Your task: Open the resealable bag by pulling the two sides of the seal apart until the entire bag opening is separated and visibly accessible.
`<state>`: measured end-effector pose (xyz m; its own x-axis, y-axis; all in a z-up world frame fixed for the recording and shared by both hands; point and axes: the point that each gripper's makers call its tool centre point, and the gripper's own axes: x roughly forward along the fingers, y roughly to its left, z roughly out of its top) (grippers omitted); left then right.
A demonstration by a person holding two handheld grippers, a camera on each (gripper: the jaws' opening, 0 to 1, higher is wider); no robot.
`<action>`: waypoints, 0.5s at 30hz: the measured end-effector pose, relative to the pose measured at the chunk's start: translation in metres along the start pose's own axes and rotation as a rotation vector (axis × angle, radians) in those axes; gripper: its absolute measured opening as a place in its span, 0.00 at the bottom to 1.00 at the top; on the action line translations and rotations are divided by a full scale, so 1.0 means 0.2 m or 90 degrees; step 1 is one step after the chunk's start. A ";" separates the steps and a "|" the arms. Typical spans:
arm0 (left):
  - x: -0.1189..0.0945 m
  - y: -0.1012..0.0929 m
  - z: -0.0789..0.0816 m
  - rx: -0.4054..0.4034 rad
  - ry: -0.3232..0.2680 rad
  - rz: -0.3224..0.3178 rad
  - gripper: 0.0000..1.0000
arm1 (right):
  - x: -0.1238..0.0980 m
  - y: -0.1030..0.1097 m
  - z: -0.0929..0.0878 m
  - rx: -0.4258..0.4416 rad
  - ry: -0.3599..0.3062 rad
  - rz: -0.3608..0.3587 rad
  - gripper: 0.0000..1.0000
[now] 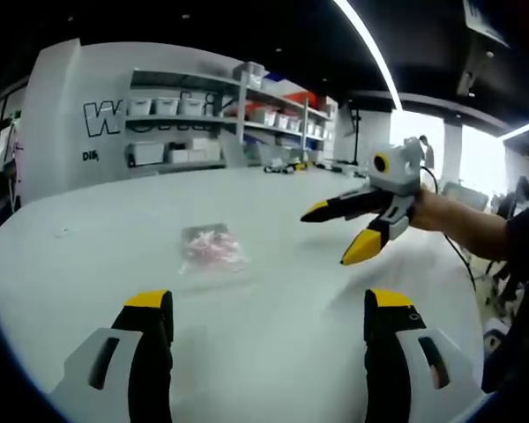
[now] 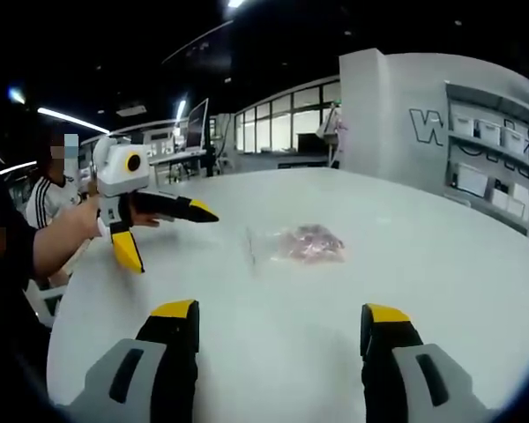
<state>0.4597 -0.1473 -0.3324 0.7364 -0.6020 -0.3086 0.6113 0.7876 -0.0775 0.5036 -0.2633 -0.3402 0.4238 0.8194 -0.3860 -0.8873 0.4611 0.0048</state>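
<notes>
A clear resealable bag with pink contents lies flat on the white table, sealed as far as I can tell. My left gripper stands open a short way in front of it, jaws wide apart and holding nothing. From the right, my right gripper hovers open above the table, to the right of the bag. In the right gripper view the bag lies ahead and slightly right of my right gripper. There the left gripper hangs open to the bag's left.
Shelves with white bins line the far wall behind the table. A grey wall with large lettering stands at the right. A person in a striped sleeve sits at the table's far left edge.
</notes>
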 end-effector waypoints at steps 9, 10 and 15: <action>0.01 0.00 0.01 0.000 -0.003 0.001 0.88 | 0.00 0.00 0.00 -0.002 0.000 0.001 0.73; 0.01 0.01 0.01 0.002 -0.004 0.001 0.87 | 0.00 0.00 0.00 -0.002 -0.001 0.001 0.73; 0.02 0.01 0.00 -0.001 -0.001 0.001 0.87 | 0.01 0.00 0.00 -0.001 0.002 0.002 0.73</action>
<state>0.4638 -0.1483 -0.3337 0.7379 -0.6013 -0.3067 0.6098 0.7886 -0.0791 0.5040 -0.2627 -0.3412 0.4201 0.8201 -0.3885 -0.8891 0.4577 0.0047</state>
